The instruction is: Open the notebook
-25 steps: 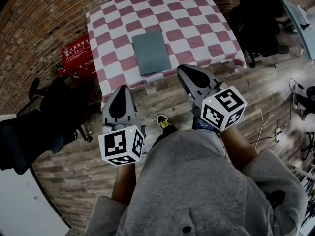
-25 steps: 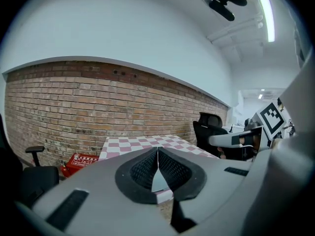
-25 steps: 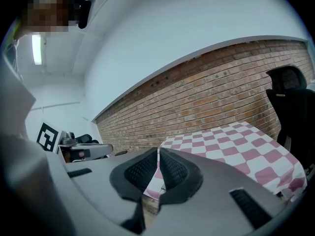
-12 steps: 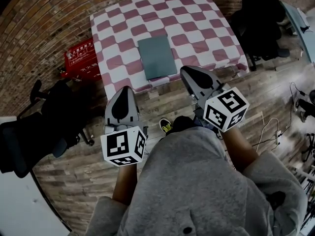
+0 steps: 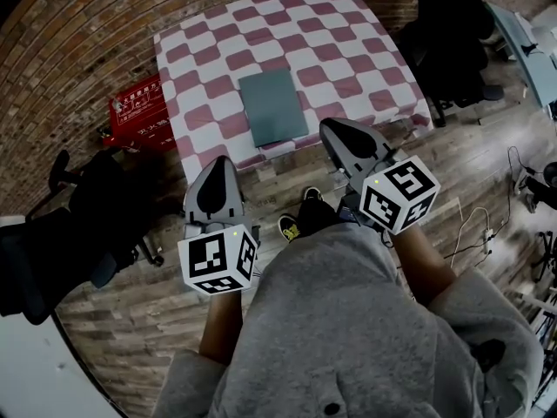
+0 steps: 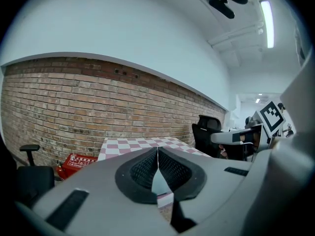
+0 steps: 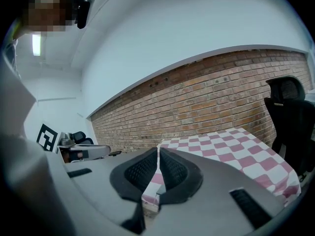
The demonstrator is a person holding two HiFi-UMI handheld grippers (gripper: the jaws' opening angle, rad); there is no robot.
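You stand on a wooden plank floor (image 5: 130,320), facing a red brick wall (image 5: 78,24) that gives way to plain white wall (image 6: 123,28) higher up. The tabletop (image 5: 348,50) near the bricks wears a pink-and-white checked cloth. A red box (image 5: 139,111) sits on the floor just left of it. One black office chair (image 5: 96,216) stands at your left and a second black chair (image 5: 448,33) at the tabletop's right. A ceiling strip light (image 6: 268,23) glows overhead.

We hold our grey plastic left tongs (image 5: 218,162) and the matching right tongs (image 5: 325,125) out ahead, side by side, tipped slightly downward; both pairs of jaws are pressed together with nothing between them.
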